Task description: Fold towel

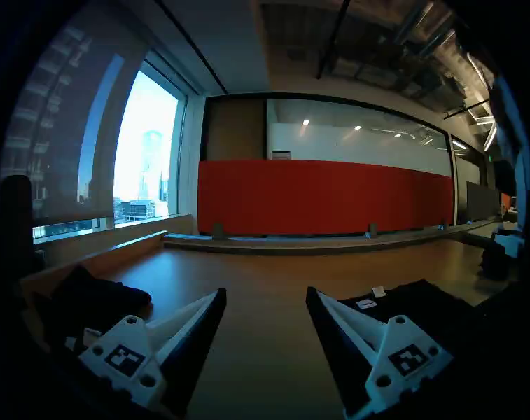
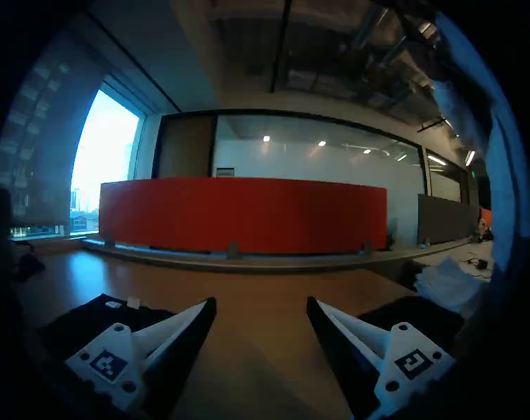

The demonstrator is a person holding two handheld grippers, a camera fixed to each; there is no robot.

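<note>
Shows the left gripper (image 1: 265, 292) held low over a wooden table (image 1: 265, 350), fingers spread wide and nothing between them. Shows the right gripper (image 2: 261, 301) in the same attitude, released and empty, above bare wood. Places the towel (image 1: 405, 304), a dark cloth with small white tags (image 1: 366, 303), flat on the table to the right of the left gripper's fingers. Finds what is probably the same towel (image 2: 103, 318) to the left of the right gripper's fingers, hence probably lying between the two tools. Includes a second dark heap (image 1: 89, 301) at the table's left end, near a window (image 1: 145, 161), and another dark piece (image 2: 412, 315) near a white pile (image 2: 450, 280) at the right; cannot tell whether these are towels as well. Backs the scene with a red partition (image 1: 321, 196). Suggests the opening step, the approach, with no corner yet gripped and no fold begun. Calls next for lowering each gripper to a near corner of the towel, sliding one finger under the edge, and closing on a single layer. Warns of thin cloth lying flush on smooth wood, likely to slip or bunch ahead of the pinch.
</note>
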